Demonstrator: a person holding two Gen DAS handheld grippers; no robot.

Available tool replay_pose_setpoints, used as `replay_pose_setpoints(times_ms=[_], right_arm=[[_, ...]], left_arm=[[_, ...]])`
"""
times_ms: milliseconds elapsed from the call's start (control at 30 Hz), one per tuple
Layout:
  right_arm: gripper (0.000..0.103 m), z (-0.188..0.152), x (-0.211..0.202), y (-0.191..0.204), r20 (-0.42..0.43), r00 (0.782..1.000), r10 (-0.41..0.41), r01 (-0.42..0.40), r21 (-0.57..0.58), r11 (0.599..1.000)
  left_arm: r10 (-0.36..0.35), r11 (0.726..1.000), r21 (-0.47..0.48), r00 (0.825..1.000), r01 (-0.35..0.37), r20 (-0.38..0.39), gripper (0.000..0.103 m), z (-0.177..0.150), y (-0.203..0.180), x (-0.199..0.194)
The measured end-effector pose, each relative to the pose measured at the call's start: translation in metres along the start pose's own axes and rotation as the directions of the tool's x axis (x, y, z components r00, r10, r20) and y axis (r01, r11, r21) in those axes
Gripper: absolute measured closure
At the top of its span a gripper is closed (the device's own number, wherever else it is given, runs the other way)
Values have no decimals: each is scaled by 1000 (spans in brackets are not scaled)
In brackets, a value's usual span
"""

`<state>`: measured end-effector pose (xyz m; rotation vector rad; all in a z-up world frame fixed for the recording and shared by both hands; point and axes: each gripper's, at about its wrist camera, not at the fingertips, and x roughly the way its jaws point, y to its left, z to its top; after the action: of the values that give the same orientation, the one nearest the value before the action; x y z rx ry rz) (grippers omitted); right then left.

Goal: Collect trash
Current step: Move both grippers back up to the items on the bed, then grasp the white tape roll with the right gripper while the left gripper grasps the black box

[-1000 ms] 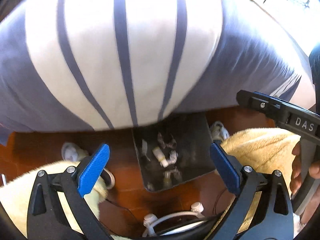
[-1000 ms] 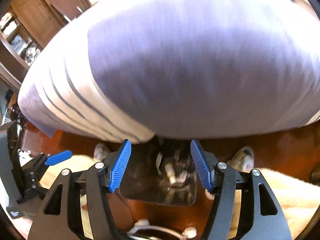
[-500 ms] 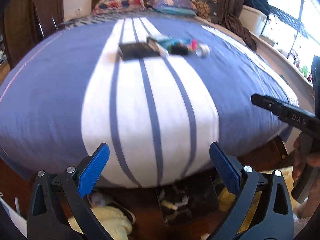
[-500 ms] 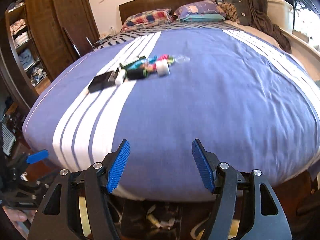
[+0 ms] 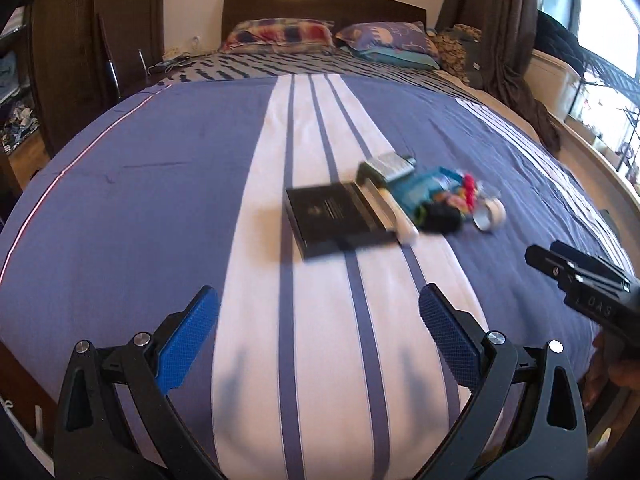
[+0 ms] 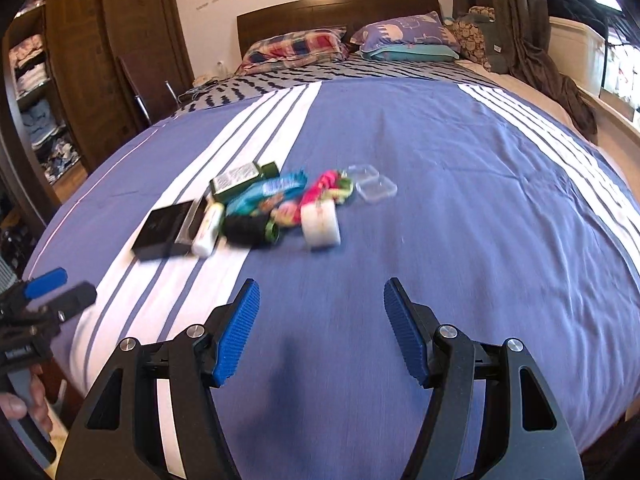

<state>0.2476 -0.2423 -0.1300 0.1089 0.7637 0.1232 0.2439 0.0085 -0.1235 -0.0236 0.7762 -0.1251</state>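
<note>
A cluster of trash lies mid-bed: a black box [image 5: 336,216] [image 6: 164,230], a white tube [image 5: 394,210] [image 6: 208,230], a green carton [image 6: 244,178], a blue wrapper [image 6: 268,194], a black bottle [image 6: 250,230], a white tape roll [image 6: 320,224], pink wrappers [image 6: 320,188] and clear plastic lids [image 6: 372,184]. My left gripper [image 5: 318,344] is open and empty over the near bed edge, well short of the box. My right gripper [image 6: 322,332] is open and empty, short of the tape roll. Each gripper shows at the edge of the other's view.
The bed has a blue cover with white stripes [image 5: 160,200] [image 6: 480,220]. Pillows [image 5: 280,34] and a dark headboard [image 6: 340,8] are at the far end. A wooden wardrobe [image 6: 100,60] stands left; a window and dark clothes [image 5: 520,92] are right.
Both grippers have risen from the floor bin below the bed edge to above the bed and moved toward the trash cluster. Both stayed open.
</note>
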Motion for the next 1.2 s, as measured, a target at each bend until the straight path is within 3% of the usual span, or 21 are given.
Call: replay_pose_setpoints(times_ms=[267, 633, 933, 1000, 1200], right_arm=[[39, 22, 37, 4, -16, 1000, -19, 18, -22, 1000], [47, 34, 64, 9, -35, 999, -7, 5, -39, 999], [67, 33, 77, 10, -66, 998, -9, 7, -43, 999], [77, 33, 78, 9, -67, 998, -12, 10, -37, 999], [77, 34, 75, 5, -54, 999, -8, 6, -25, 1000]], left_arm=[[44, 999, -13, 999, -44, 0, 9, 34, 3, 40], [27, 999, -25, 997, -29, -77, 18, 53, -3, 94], [-27, 999, -37, 994, 23, -110, 25, 55, -5, 108], [-23, 999, -31, 994, 20, -111, 27, 56, -7, 108], [-36, 999, -36, 993, 32, -114, 31, 55, -7, 109]])
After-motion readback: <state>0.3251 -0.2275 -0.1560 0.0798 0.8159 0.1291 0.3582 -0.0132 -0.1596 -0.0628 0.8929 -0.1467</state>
